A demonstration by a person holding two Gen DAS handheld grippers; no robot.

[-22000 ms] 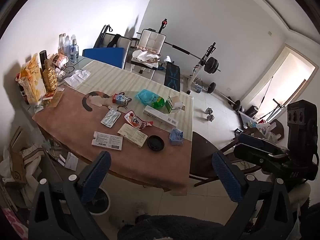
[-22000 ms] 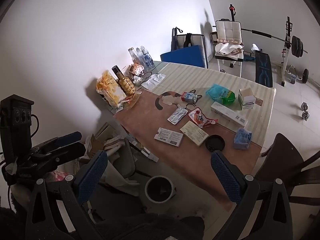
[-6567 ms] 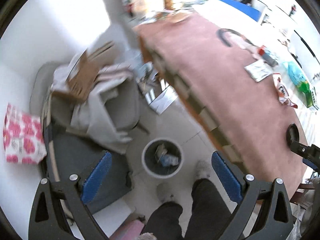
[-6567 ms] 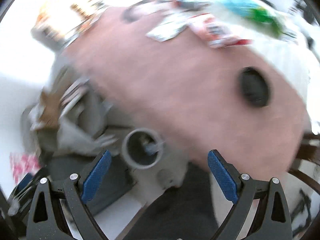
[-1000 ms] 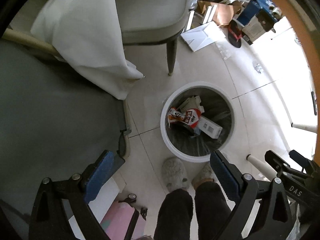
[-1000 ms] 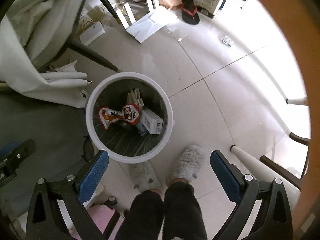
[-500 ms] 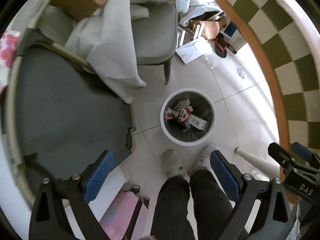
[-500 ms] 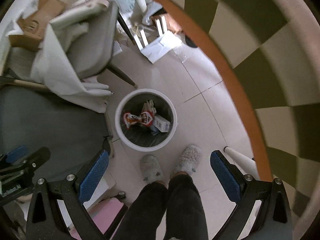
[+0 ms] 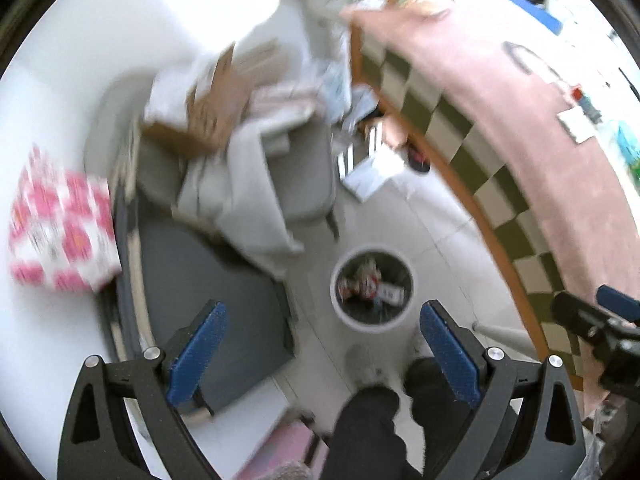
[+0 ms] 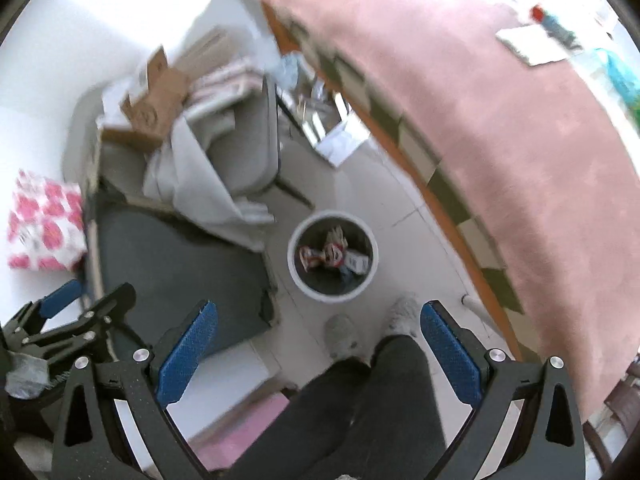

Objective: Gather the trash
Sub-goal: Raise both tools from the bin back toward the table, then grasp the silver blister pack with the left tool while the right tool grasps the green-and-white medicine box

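Observation:
A white round bin [image 9: 341,312] stands on the tiled floor below me, also in the right wrist view [image 10: 295,276], with a red-and-white wrapper [image 10: 323,257] and small boxes inside. My left gripper [image 9: 324,354] is open and empty, high above the bin. My right gripper [image 10: 318,352] is open and empty too. On the pink tablecloth [image 10: 500,120] lie a white blister pack [image 10: 532,49], a green-blue packet [image 10: 618,76] and a small red carton [image 10: 540,14], all blurred.
A grey chair draped with white cloth and cardboard [image 9: 256,152] stands left of the bin. A dark mattress [image 10: 176,264] and a pink-patterned bag [image 9: 60,236] lie further left. The person's legs and slippers [image 10: 340,336] are by the bin. Papers [image 9: 368,176] lie under the table.
Both grippers have risen and tilted up from the bin. The bin looks smaller and the table top with its litter has come into view at the right.

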